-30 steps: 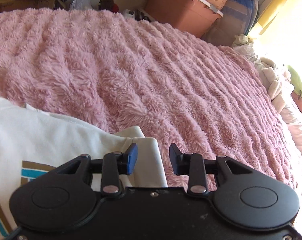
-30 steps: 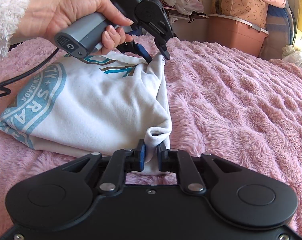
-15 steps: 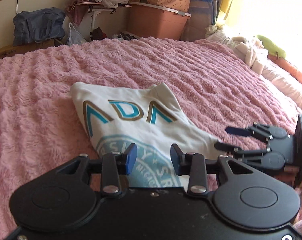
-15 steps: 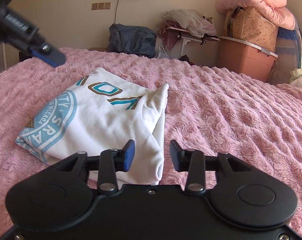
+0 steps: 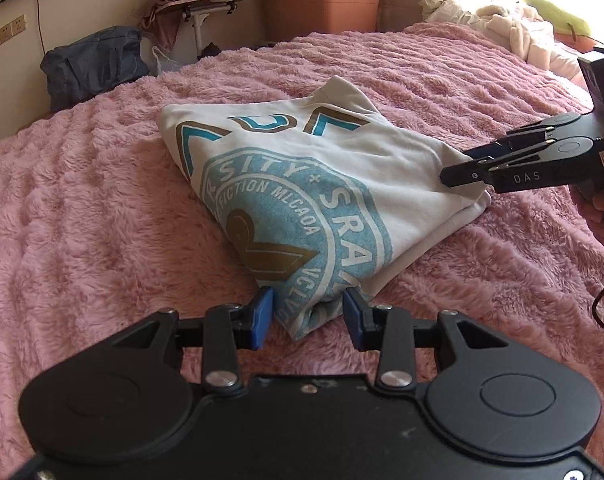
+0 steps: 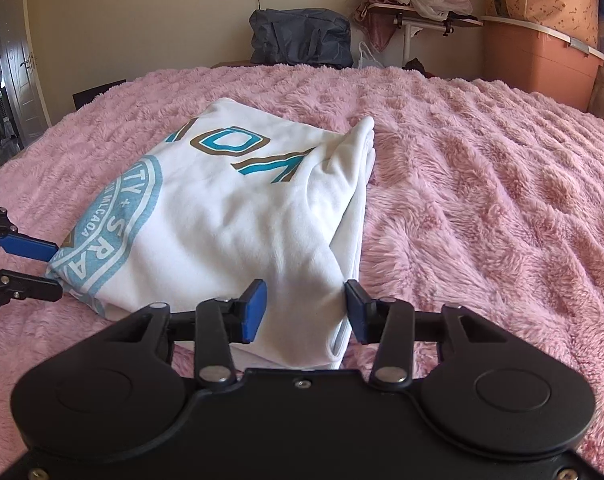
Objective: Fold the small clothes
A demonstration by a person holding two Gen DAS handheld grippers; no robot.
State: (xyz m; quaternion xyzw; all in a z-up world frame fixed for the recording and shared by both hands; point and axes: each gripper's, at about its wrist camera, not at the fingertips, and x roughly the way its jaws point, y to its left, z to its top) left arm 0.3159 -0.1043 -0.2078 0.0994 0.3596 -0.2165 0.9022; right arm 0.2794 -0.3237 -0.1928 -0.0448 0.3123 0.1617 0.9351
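Observation:
A white T-shirt [image 5: 321,184] with a teal and gold round print lies folded on the pink fluffy blanket [image 5: 82,220]; it also shows in the right wrist view [image 6: 230,220]. My left gripper [image 5: 307,316] is open, its blue pads either side of the shirt's near printed corner. My right gripper [image 6: 305,310] is open around the shirt's near plain corner. The right gripper also shows in the left wrist view [image 5: 457,168] at the shirt's right corner. The left gripper's fingers [image 6: 30,248] show at the shirt's left corner in the right wrist view.
Beyond the bed stand a dark blue bag [image 6: 302,36], a small table with clothes and a plastic bag [image 6: 413,0], and a brown storage box [image 6: 541,60]. Pale bedding and a green item [image 5: 533,28] lie at the far right bed edge.
One second ago the right gripper was shut on the shirt's edge; it let go. Both grippers pulled back and dropped low, and now sit open around the shirt's two near corners.

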